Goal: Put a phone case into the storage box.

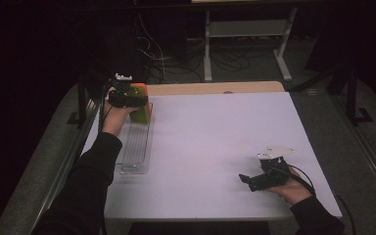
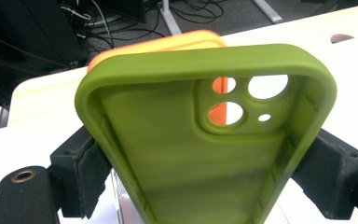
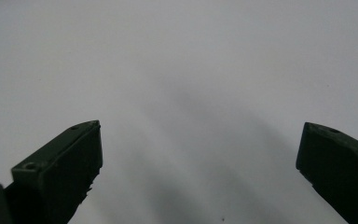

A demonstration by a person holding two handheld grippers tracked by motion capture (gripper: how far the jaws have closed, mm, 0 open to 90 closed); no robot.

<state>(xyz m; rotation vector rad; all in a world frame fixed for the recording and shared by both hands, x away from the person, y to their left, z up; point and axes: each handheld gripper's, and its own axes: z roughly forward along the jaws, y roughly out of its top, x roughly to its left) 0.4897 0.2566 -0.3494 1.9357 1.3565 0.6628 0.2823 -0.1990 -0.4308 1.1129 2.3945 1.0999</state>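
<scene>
While the green case is pinched between the left gripper's jaws, it is held above the far end of a clear tray, at 10 o'clock on the table. An orange case is seen just behind it. Placement is judged unfinished: release is still owed. The right gripper, at 4 o'clock, is spread wide and empty.
</scene>
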